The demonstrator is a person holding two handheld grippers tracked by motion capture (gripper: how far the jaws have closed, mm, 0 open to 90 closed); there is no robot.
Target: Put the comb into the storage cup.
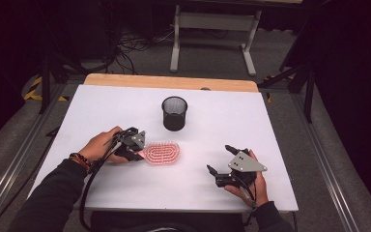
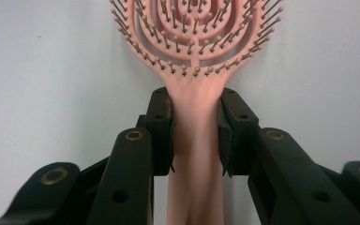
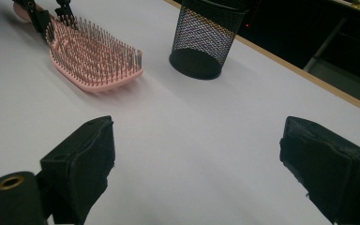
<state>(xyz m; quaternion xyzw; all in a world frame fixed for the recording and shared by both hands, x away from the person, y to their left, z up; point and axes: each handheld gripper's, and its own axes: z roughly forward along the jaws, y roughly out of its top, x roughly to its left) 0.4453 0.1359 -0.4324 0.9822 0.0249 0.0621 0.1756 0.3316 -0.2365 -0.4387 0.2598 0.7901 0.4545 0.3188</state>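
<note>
Left gripper view is showing the left gripper (image 2: 194, 136) clamping its jaws on the neck of the pink plastic vented hairbrush (image 2: 194, 37), which is lying bristles up on the white surface (image 1: 101, 111), near the black mesh cup (image 1: 174, 113). It is looking light and stiff (the smooth handle may be slippery), so gripping the narrow neck, clear of the bendy bristles, seems wise. The right gripper (image 1: 221, 159) is resting well apart, jaws spread and holding nothing.

no readable text, no labels, no brands, no numbers
</note>
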